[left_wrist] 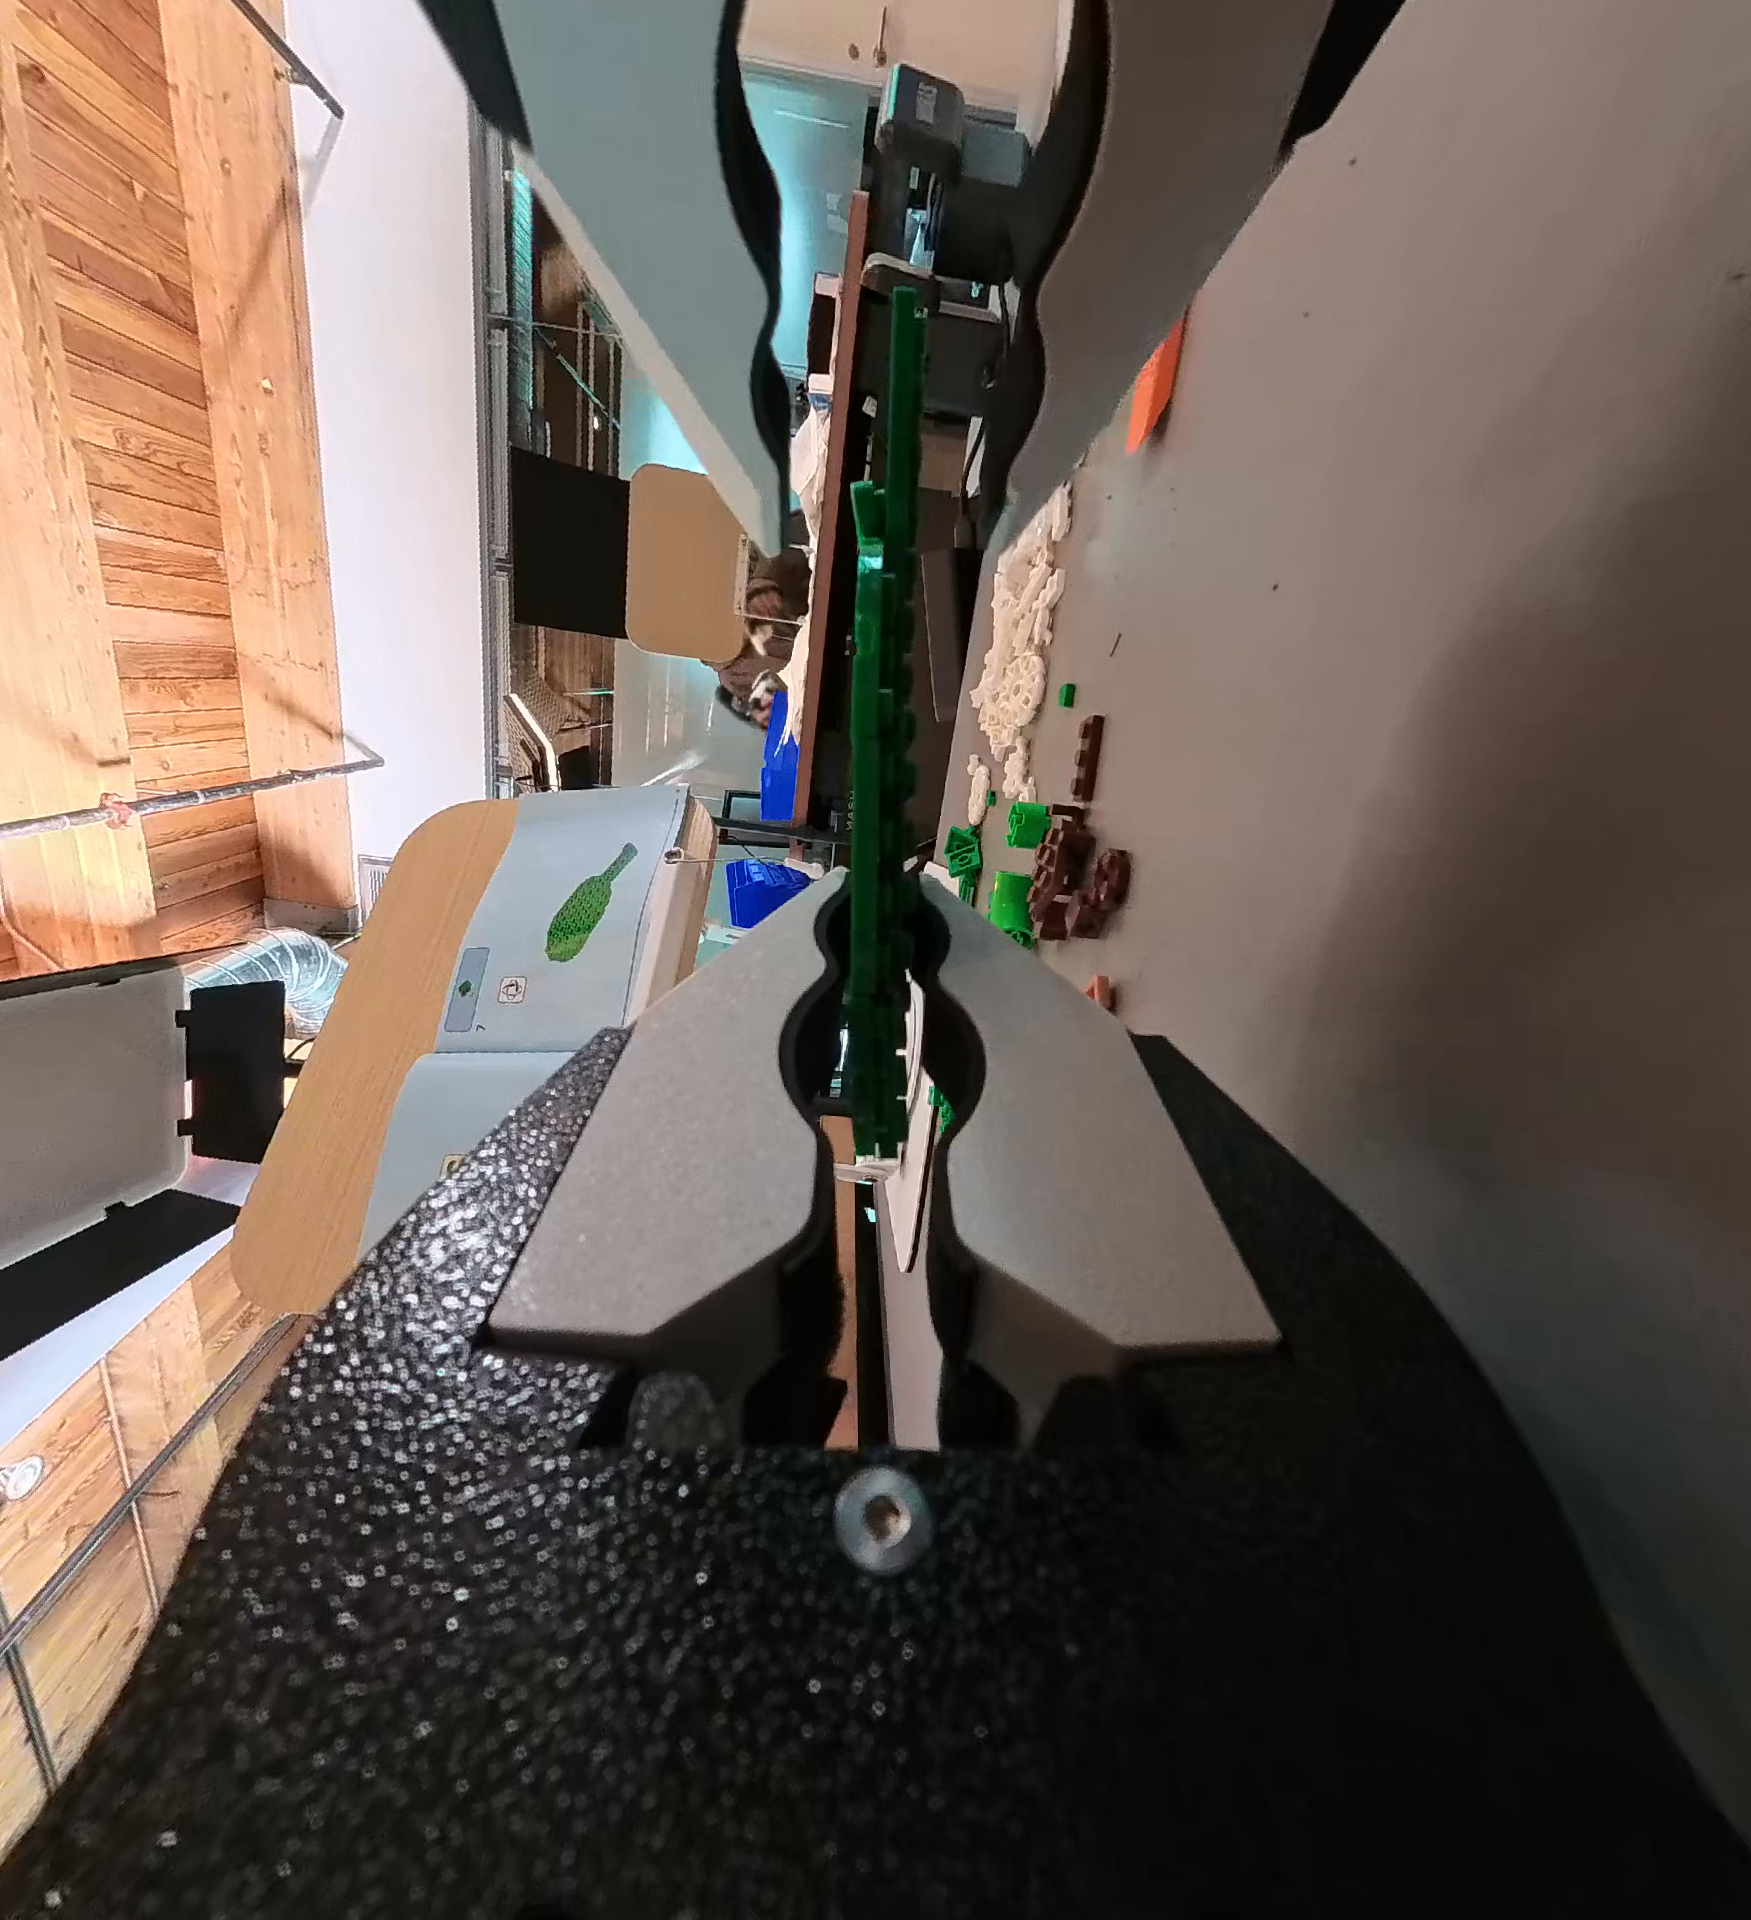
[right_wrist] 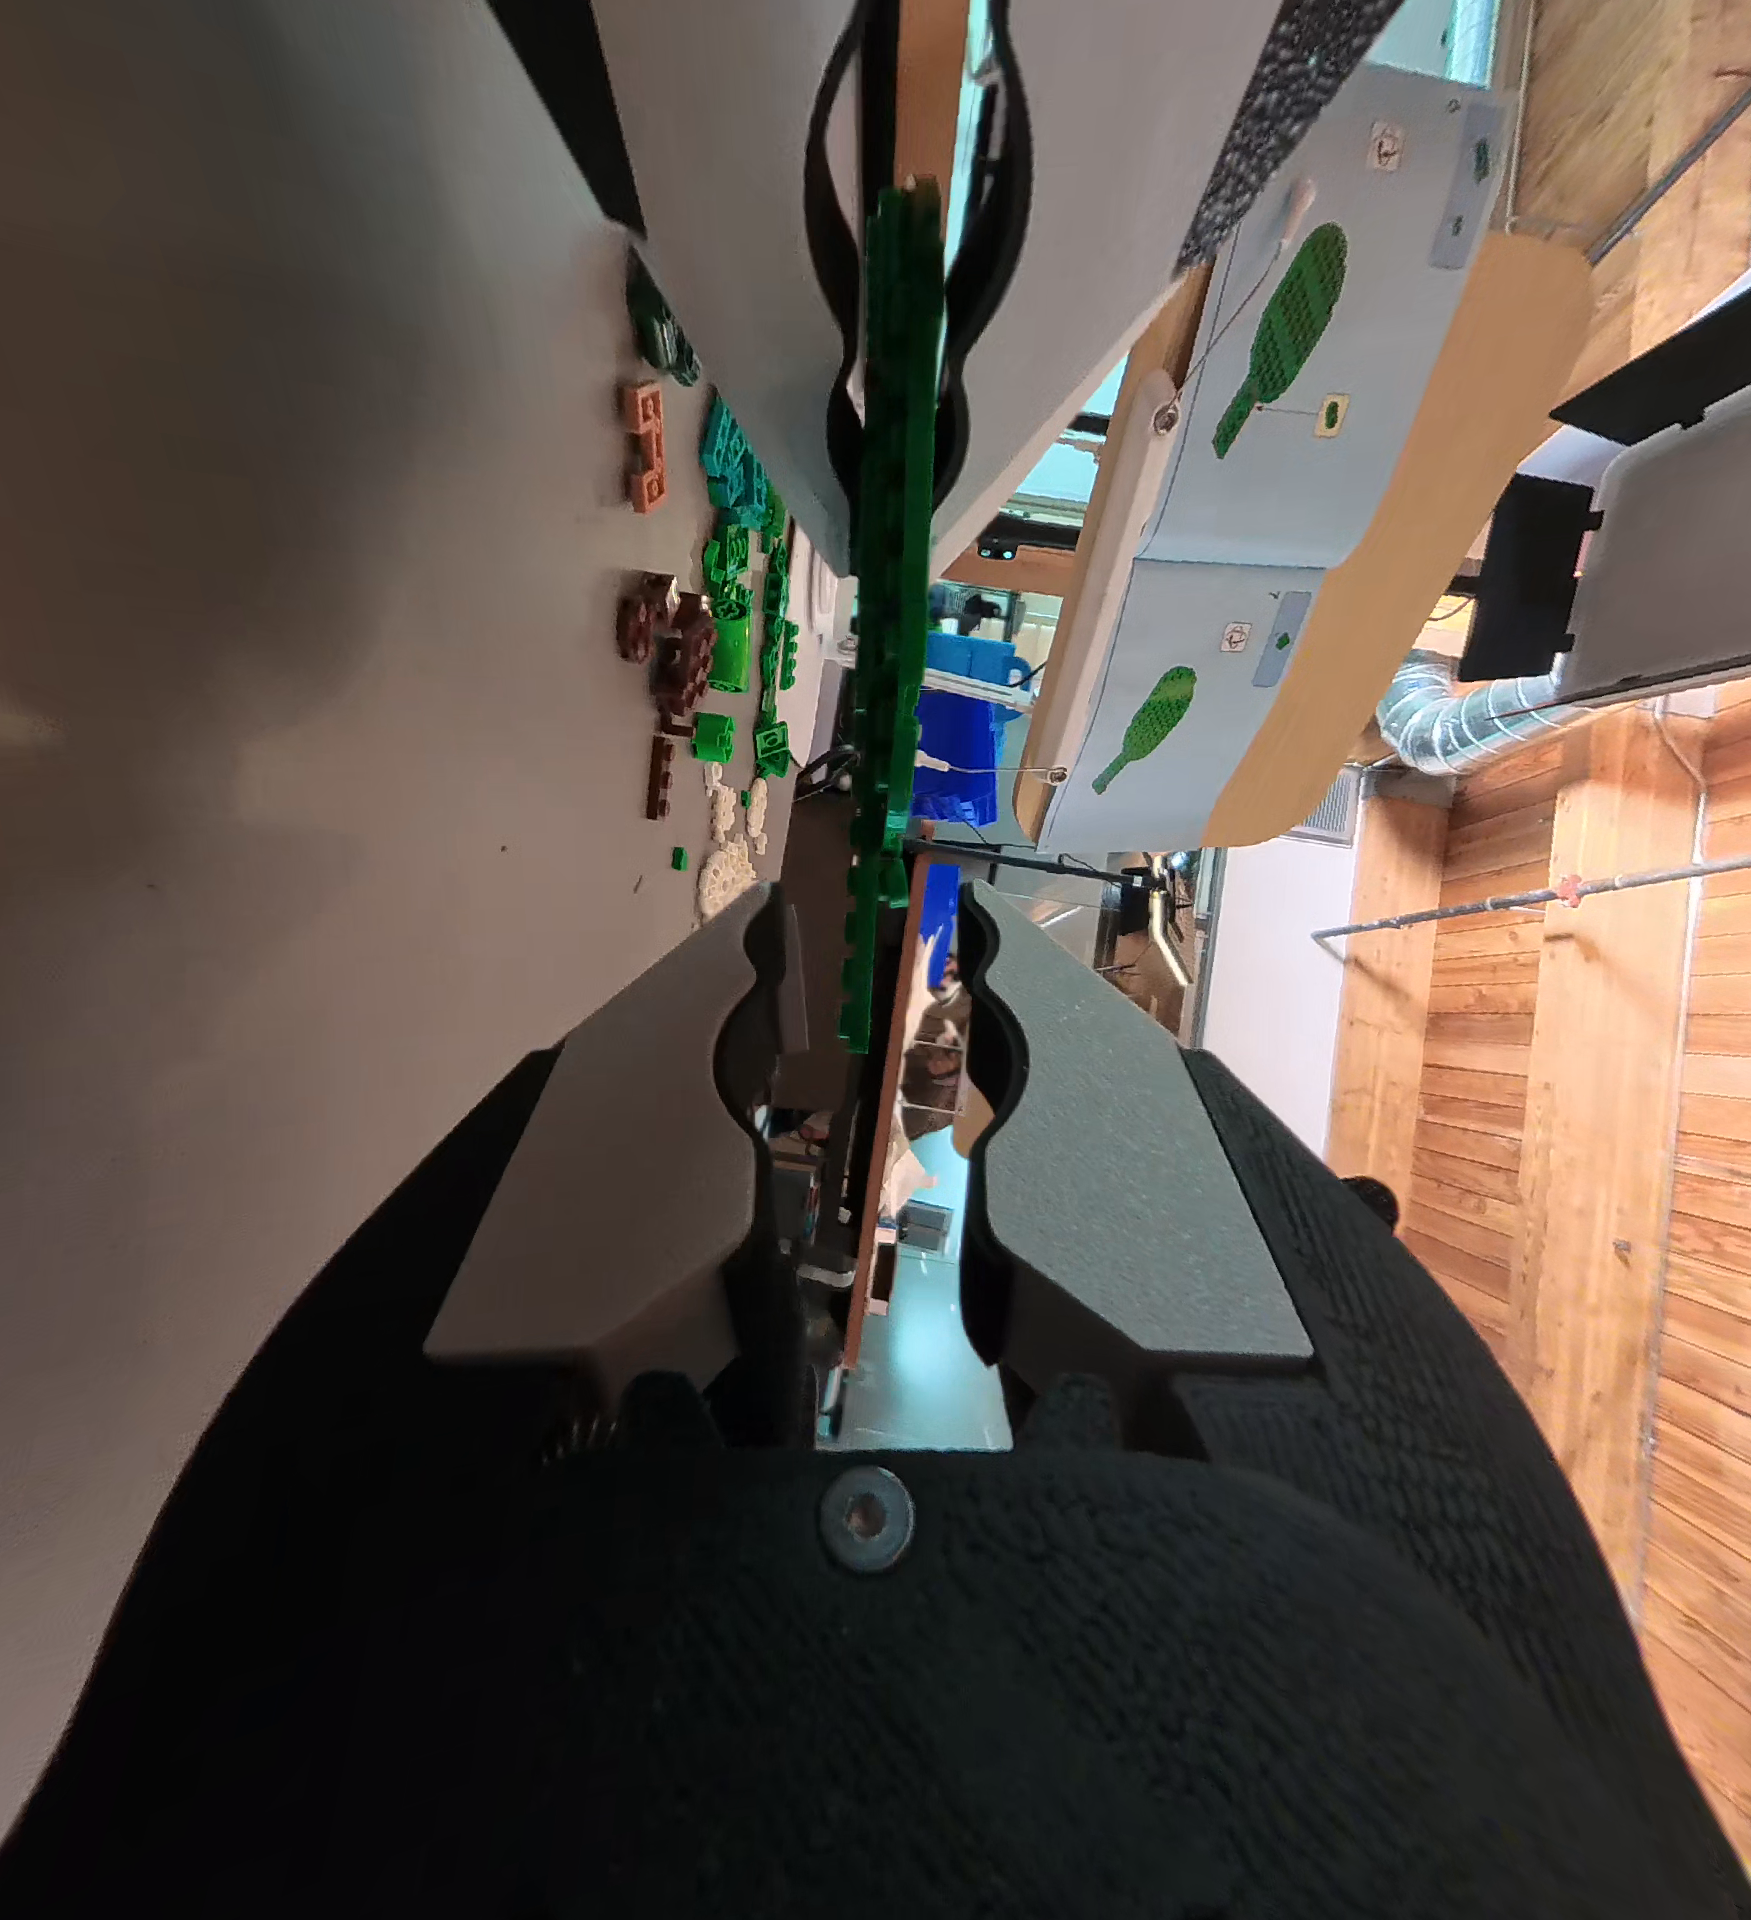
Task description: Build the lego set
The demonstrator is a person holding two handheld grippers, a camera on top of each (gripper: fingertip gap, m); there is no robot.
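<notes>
A flat green brick plate assembly [left_wrist: 886, 623] shows edge-on, held in the air above the grey table [left_wrist: 1473, 727]. My left gripper [left_wrist: 883, 883] is shut on its near end, with both pads pressed on the plate. In the right wrist view the plate [right_wrist: 892, 520] runs from the left gripper [right_wrist: 886, 556] down to my right gripper [right_wrist: 868, 899]. The right gripper's fingers stand on either side of the plate's other end, with a gap on both sides, so it is open. It also shows in the left wrist view [left_wrist: 892, 520], straddling the plate's far end.
Loose pieces lie on the table: white ones [left_wrist: 1022, 644], brown ones [left_wrist: 1079, 873], bright green ones [left_wrist: 1016, 894] and an orange one [left_wrist: 1157, 384]. An open instruction booklet [left_wrist: 559, 935] rests on a wooden board. Blue bins [right_wrist: 954, 727] stand behind. My hands' fingertips stand some 5 cm from each other.
</notes>
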